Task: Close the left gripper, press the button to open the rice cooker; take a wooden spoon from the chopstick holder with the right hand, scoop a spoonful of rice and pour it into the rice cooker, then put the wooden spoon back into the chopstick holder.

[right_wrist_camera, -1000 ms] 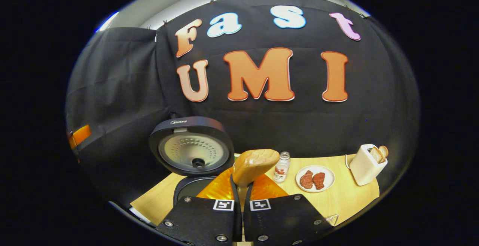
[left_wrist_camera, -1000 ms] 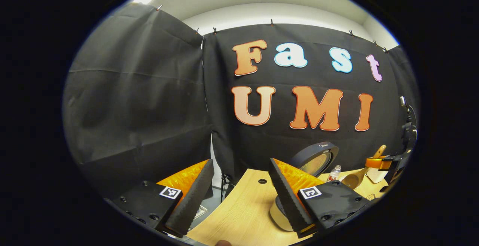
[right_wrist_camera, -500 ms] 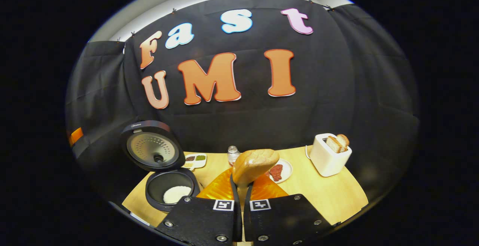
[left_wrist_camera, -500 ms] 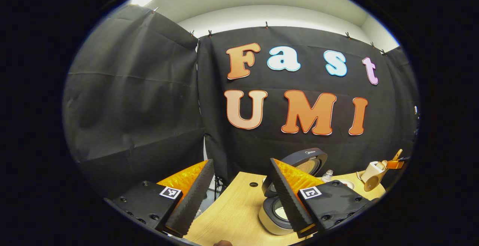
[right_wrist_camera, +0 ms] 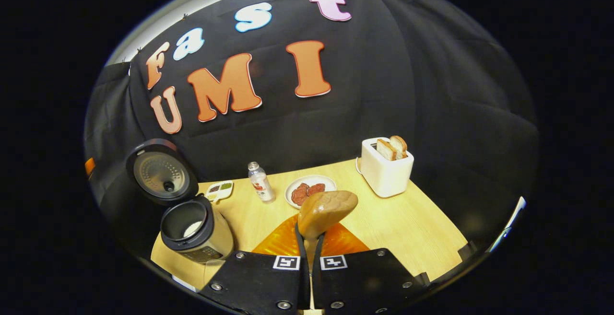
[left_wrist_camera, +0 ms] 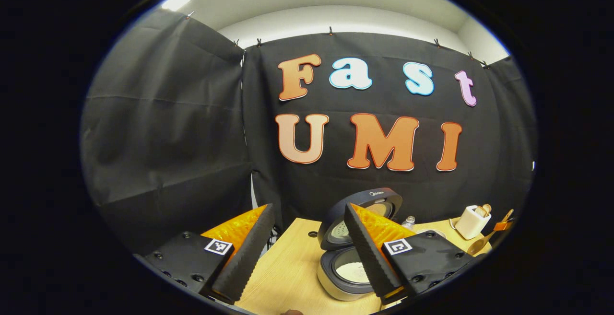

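My right gripper (right_wrist_camera: 311, 240) is shut on the handle of a wooden spoon (right_wrist_camera: 327, 208), whose bowl sticks up past the fingertips above the table. The rice cooker (right_wrist_camera: 194, 231) stands open at the table's left end, lid (right_wrist_camera: 160, 171) tipped back, with white rice (right_wrist_camera: 192, 228) in its pot. In the left gripper view my left gripper (left_wrist_camera: 308, 209) is open and holds nothing; the open rice cooker (left_wrist_camera: 352, 269) lies just beyond its right finger (left_wrist_camera: 367, 252). Far right there, the wooden spoon (left_wrist_camera: 479, 244) hangs above the table.
On the wooden table (right_wrist_camera: 398, 228) stand a white toaster (right_wrist_camera: 386, 169) with bread slices, a plate of meat (right_wrist_camera: 309, 191), a small bottle (right_wrist_camera: 259, 184) and a little dish of condiments (right_wrist_camera: 219, 189). The table's front edge runs close under both grippers.
The right gripper has swung right and away from the cooker with the spoon; the cooker now sits lower left and farther off. The left gripper drew back, bringing the cooker's pot into view.
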`<state>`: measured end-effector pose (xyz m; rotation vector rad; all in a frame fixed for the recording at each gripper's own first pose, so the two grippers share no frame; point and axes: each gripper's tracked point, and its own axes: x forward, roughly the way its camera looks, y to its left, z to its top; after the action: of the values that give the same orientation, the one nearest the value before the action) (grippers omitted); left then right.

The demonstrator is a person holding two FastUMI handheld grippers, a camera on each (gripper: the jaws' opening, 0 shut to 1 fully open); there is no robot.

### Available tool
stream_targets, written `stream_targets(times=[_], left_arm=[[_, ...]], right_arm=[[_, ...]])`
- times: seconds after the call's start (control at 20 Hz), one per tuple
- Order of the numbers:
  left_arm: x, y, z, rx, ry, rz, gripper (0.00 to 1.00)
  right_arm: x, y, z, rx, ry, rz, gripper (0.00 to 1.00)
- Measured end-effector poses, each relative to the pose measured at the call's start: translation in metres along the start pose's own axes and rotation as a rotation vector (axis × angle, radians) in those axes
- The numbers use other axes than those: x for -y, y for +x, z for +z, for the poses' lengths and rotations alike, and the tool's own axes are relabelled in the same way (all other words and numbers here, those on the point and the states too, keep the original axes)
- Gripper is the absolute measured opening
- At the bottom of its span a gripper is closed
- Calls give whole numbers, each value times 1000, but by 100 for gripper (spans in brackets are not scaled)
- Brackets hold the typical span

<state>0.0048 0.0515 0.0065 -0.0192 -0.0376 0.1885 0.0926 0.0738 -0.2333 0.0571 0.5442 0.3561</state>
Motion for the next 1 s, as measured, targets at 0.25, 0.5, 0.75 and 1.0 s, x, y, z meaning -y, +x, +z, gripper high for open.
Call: stream_targets(times=[0.25, 0.5, 0.75, 1.0], left_arm=[[3, -7, 0, -12, 11, 22, 97], [-3, -18, -2, -30, 29, 63, 98], [-8, -30, -6, -40, 37, 94, 98], [-14, -39, -8, -53, 48, 124, 98]], right_arm=[[12, 21, -39, -59, 49, 1, 1], [10, 40, -72, -119, 76, 26, 1], [3, 53, -90, -142, 73, 59, 1], [12, 63, -106, -163, 49, 22, 6]])
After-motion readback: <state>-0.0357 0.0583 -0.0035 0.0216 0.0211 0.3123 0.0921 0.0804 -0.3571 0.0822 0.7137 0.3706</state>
